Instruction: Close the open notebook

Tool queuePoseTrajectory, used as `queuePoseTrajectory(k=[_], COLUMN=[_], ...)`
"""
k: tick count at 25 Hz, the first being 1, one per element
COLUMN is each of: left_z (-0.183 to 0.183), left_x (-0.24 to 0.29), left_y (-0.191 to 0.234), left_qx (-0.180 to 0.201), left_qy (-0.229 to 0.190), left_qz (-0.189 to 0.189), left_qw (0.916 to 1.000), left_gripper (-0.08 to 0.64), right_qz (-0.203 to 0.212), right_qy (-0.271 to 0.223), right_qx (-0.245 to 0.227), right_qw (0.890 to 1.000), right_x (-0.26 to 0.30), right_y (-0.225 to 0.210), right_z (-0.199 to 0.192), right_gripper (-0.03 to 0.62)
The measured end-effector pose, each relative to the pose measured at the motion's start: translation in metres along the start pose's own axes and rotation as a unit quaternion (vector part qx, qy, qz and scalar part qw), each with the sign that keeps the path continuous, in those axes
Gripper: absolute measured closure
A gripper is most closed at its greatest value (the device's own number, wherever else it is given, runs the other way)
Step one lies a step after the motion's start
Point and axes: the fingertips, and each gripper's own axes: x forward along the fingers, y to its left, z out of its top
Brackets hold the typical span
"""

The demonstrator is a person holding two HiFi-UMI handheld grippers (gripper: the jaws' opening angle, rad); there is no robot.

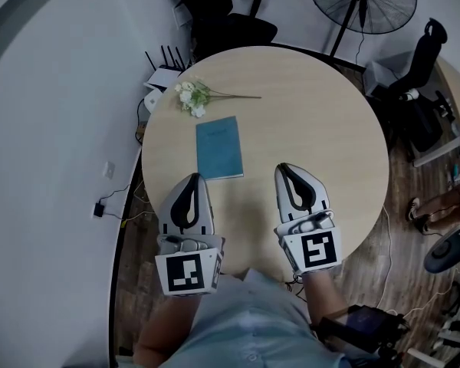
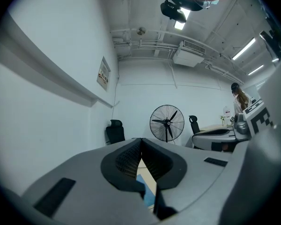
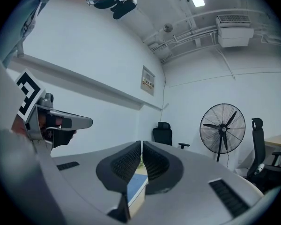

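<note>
The notebook (image 1: pixel 219 148) lies shut on the bench (image 1: pixel 314 106), so the job looks done. The left hand-held gripper (image 1: pixel 193 179) and right hand-held gripper (image 1: pixel 284 169) hover clenched, empty.

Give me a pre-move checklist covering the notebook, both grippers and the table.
1. Notebook closed, blue cover up, flat on the table: ok.
2. Left gripper jaws together, nothing between them: ok.
3. Right gripper jaws together, nothing between them: ok.
4. Both grippers on the notebook's near side, not over its cover: ok.
5. Flowers lie apart from the notebook, beyond its far end: ok.
6. Pages flush inside the cover: cannot tell.
</note>
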Motion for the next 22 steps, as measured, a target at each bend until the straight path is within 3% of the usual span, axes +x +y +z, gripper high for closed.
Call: queuePoseTrajectory(k=[22], left_z=[-0.0063], left_x=[0.002], left_y=[-0.0038], left_qx=[0.003], left_qy=[0.012], left_qz=[-0.011], left_qw=[0.9999], left_gripper=[0.54], right_qz=[-0.003], right_qy=[-0.014], right_qx=[0.011], right_qw=[1.0], right_x=[-0.0003], right_y=[-0.0006], right_z=[-0.0014], right_gripper=[0.541])
